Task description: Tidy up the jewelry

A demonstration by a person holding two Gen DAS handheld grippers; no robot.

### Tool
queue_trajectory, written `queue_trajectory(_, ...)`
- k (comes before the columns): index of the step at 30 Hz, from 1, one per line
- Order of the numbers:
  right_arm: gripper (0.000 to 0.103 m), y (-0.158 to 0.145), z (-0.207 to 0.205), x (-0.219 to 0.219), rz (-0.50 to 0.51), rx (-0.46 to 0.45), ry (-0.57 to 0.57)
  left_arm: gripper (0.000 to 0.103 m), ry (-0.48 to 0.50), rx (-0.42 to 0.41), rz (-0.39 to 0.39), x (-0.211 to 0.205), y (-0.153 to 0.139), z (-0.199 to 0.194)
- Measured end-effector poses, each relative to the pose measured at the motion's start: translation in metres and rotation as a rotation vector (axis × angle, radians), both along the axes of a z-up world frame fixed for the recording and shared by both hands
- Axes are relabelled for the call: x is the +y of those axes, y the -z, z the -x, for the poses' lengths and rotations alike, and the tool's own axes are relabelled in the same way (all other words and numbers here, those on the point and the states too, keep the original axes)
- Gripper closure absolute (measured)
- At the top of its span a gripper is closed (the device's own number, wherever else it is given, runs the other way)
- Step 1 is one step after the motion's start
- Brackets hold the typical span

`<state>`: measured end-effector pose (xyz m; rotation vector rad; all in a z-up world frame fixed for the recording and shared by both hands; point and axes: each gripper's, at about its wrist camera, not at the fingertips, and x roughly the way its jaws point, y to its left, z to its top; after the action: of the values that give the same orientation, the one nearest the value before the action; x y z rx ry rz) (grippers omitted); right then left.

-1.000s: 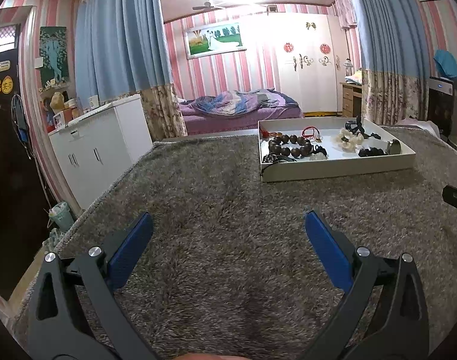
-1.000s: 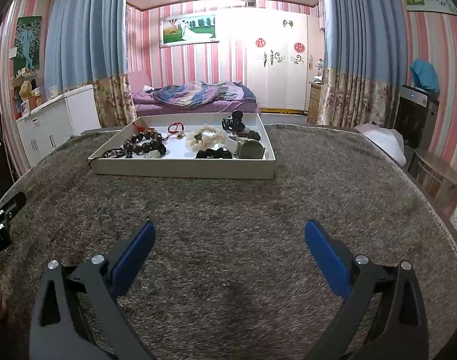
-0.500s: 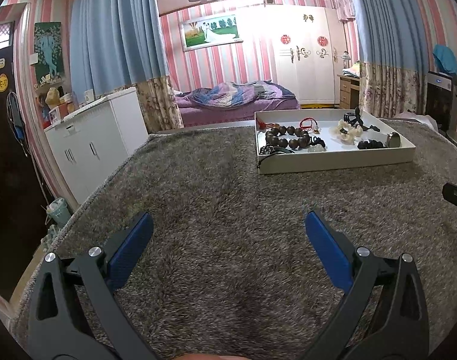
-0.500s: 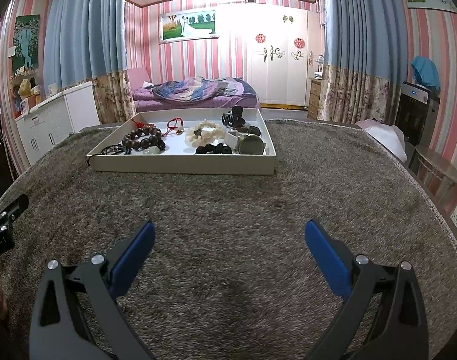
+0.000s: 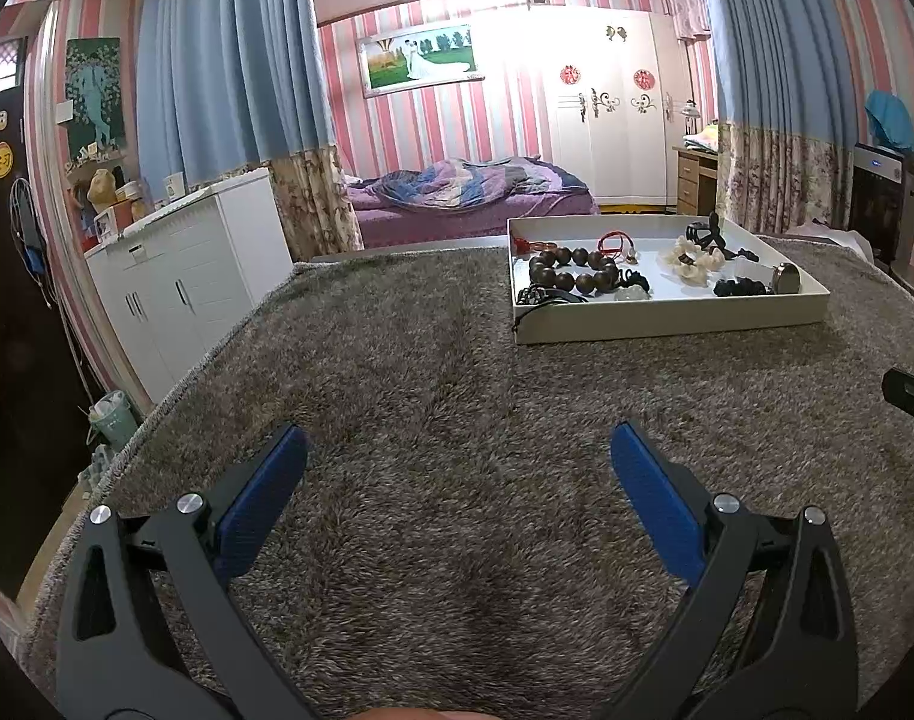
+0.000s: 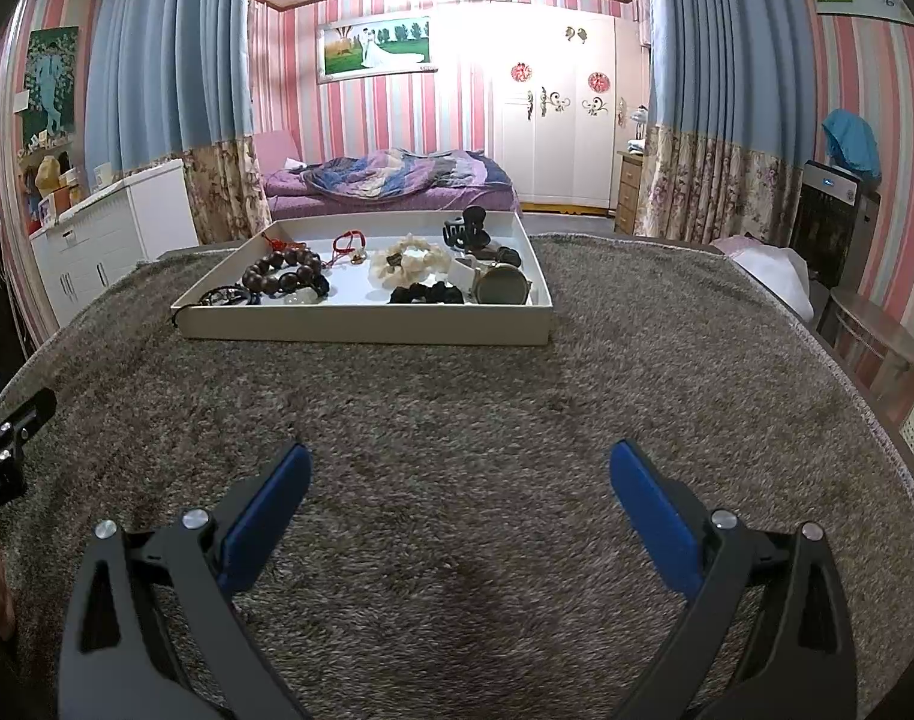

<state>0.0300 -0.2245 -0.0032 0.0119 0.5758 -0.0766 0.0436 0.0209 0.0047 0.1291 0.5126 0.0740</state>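
A white tray [image 6: 361, 327] of jewelry sits on the grey shaggy cover at the far side of the table; it also shows in the left wrist view [image 5: 667, 318]. In it lie a dark wooden bead bracelet [image 6: 280, 273], a red cord [image 6: 346, 243], a white bead bracelet [image 6: 409, 261], a black hair claw [image 6: 466, 228], black beads [image 6: 427, 294] and a round metal case [image 6: 505, 288]. My left gripper [image 5: 457, 462] is open and empty over the cover, well short of the tray. My right gripper [image 6: 460, 477] is open and empty, in front of the tray.
The grey cover [image 6: 457, 408] spans the round table. A white cabinet [image 5: 181, 264] stands to the left, a bed [image 5: 469, 192] behind, and a small side table [image 6: 871, 342] to the right. The other gripper's tip shows at the edges [image 5: 913, 402] [image 6: 7, 438].
Both views have tilted and drawn slightly closer to the tray. Both grippers stay open and empty.
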Motion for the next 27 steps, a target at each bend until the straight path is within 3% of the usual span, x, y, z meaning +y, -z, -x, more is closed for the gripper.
queue_trajectory(27, 0.003, -0.0002, -0.0005, 0.0002, 0.002, 0.003, -0.002, 0.003, 0.000, 0.004, 0.006, 0.0013, 0.0008, -0.0009)
